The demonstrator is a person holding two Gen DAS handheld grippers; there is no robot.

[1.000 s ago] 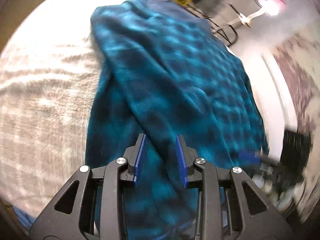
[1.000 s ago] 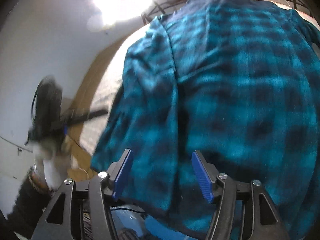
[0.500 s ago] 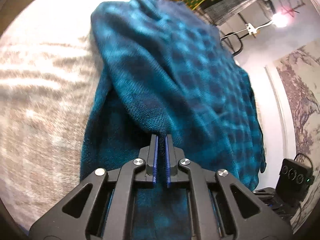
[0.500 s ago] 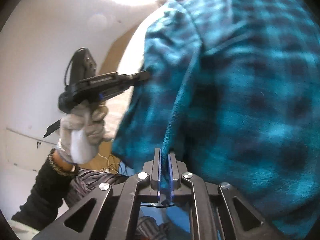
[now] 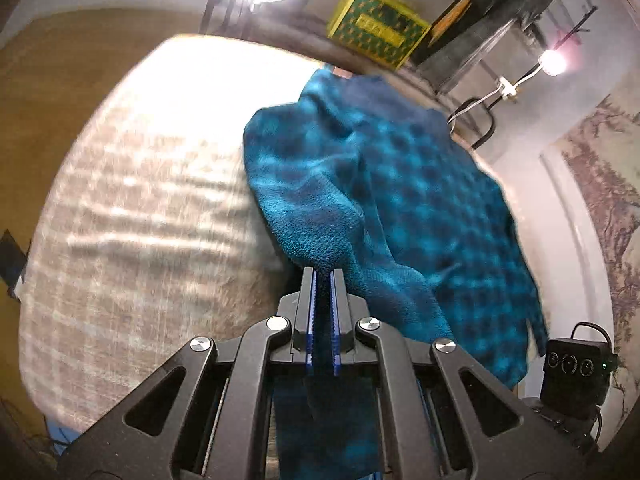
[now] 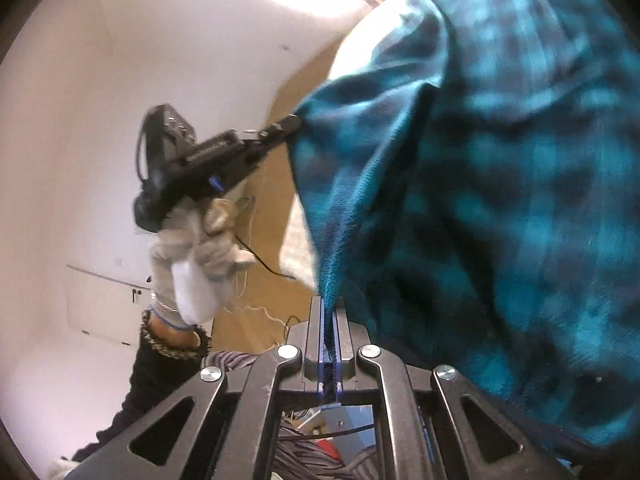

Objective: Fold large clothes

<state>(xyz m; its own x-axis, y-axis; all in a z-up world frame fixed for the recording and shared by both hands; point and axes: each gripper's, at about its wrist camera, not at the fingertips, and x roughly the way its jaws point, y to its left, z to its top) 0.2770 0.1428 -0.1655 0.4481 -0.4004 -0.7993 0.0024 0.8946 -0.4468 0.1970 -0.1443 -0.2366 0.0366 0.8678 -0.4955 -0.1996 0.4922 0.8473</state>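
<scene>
A teal and dark blue checked fleece shirt (image 5: 400, 200) lies across the bed, its near edge raised. My left gripper (image 5: 322, 273) is shut on a fold of that edge, and cloth hangs down below its fingers. In the right wrist view the same shirt (image 6: 500, 200) fills the right side, pulled up into a ridge. My right gripper (image 6: 329, 300) is shut on its hem. The left gripper (image 6: 292, 123) shows there too, held by a gloved hand (image 6: 200, 248), pinching another corner of the shirt.
A pale checked bedspread (image 5: 140, 240) covers the bed left of the shirt. A yellow and green box (image 5: 376, 32) and a dark rack stand beyond the far edge. A black device (image 5: 576, 368) sits at the lower right. Bright lamps glare at the top.
Both grippers went from open to shut on the shirt's edge. They then lifted it, so the cloth rose off the bed and bunched toward the far side.
</scene>
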